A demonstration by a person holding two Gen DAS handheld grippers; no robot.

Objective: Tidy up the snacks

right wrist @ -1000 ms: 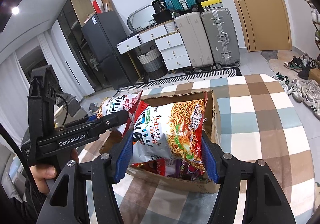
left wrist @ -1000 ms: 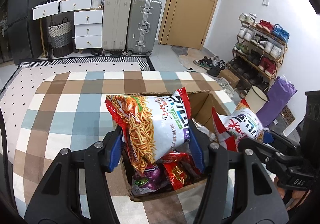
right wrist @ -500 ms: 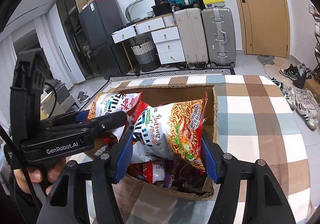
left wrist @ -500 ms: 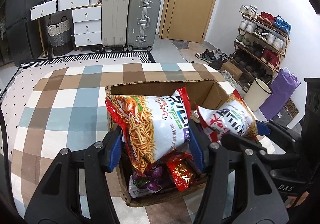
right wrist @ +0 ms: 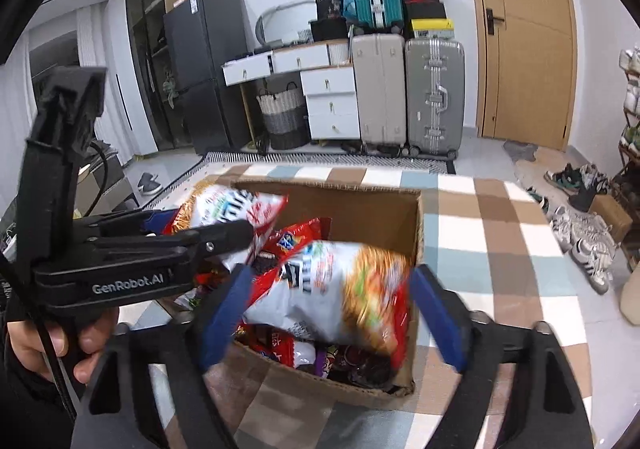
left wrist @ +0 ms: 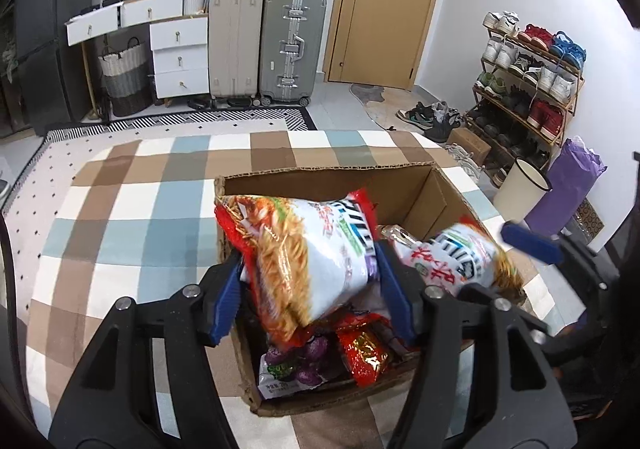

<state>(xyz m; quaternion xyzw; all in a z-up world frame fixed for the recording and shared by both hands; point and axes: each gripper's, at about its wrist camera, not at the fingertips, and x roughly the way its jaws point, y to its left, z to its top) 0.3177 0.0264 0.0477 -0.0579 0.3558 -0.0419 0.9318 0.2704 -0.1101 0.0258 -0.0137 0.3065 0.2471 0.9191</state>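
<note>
Left wrist view: you are angling your left gripper [left wrist: 310, 293] down over the near end of the cardboard box [left wrist: 320, 185], which is sitting on the checked tablecloth [left wrist: 120, 217]. Its jaws are opening, with the noodle snack bag [left wrist: 308, 249] between them; the right-hand pad is meeting the bag's edge, the left one looks to be coming clear. The bag is lying on the other packets in the box. To the right, your right gripper [left wrist: 496, 269] is reaching in from the side, and the second snack bag [left wrist: 452, 261] is blurring beside its blue pad.

Right wrist view: you are tilting your right gripper [right wrist: 332, 309] down over the box [right wrist: 360, 205], jaws opening wide, both blue pads standing clear of the second snack bag [right wrist: 336, 289], which is dropping blurred onto the packets. On the left, your left hand [right wrist: 48, 345] is gripping the left gripper's handle, its fingers [right wrist: 224, 239] reaching across the noodle snack bag [right wrist: 228, 209].
</note>
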